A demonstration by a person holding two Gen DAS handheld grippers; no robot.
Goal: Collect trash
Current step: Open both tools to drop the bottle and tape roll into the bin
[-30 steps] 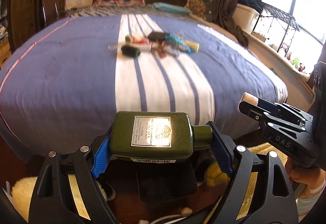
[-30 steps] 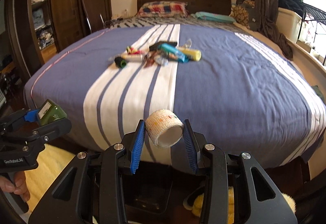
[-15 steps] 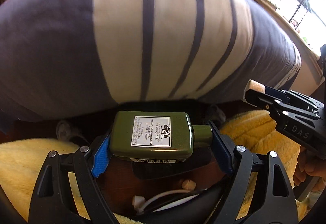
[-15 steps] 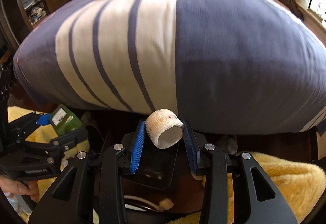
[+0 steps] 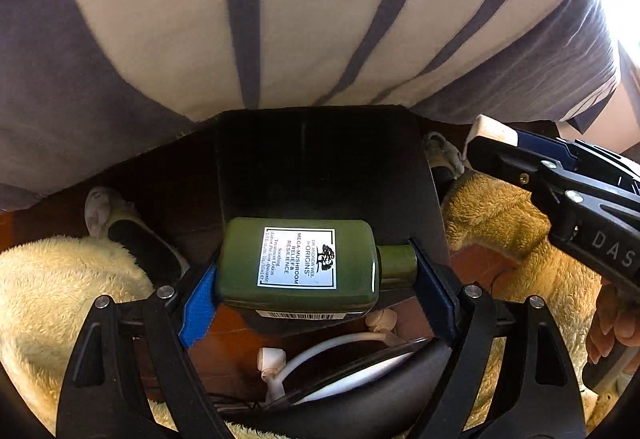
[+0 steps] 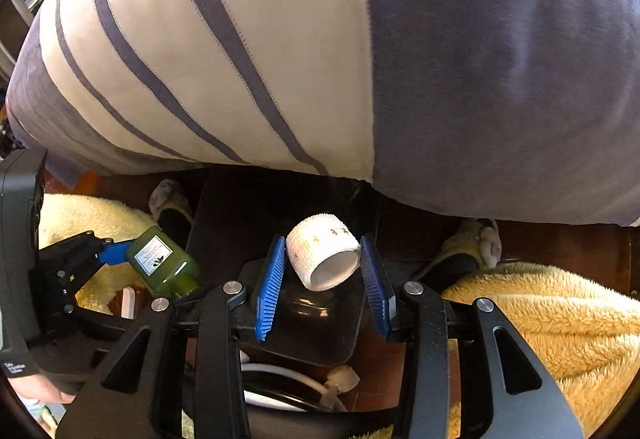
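Note:
My left gripper (image 5: pixel 316 279) is shut on a green lotion bottle (image 5: pixel 298 265) with a white label, held sideways above a black open-topped bin (image 5: pixel 320 159) on the floor at the foot of the bed. My right gripper (image 6: pixel 323 279) is shut on a white bandage roll (image 6: pixel 323 257), also above the black bin (image 6: pixel 240 223). The bottle also shows in the right wrist view (image 6: pixel 162 263), and the roll (image 5: pixel 494 129) in the left wrist view at the right gripper's tip. The bin's inside is dark.
The striped blue and white bedspread (image 5: pixel 280 19) hangs just behind the bin. Yellow fluffy rugs (image 5: pixel 52 287) (image 6: pixel 560 319) lie on both sides. Slippers (image 5: pixel 120 227) (image 6: pixel 468 251) sit on the wood floor. A white cable (image 5: pixel 320 347) lies near the bin.
Both grippers have tilted down and dropped from above the bed to the black bin on the floor. The trash pile on the bed has left view. Both grips are unchanged.

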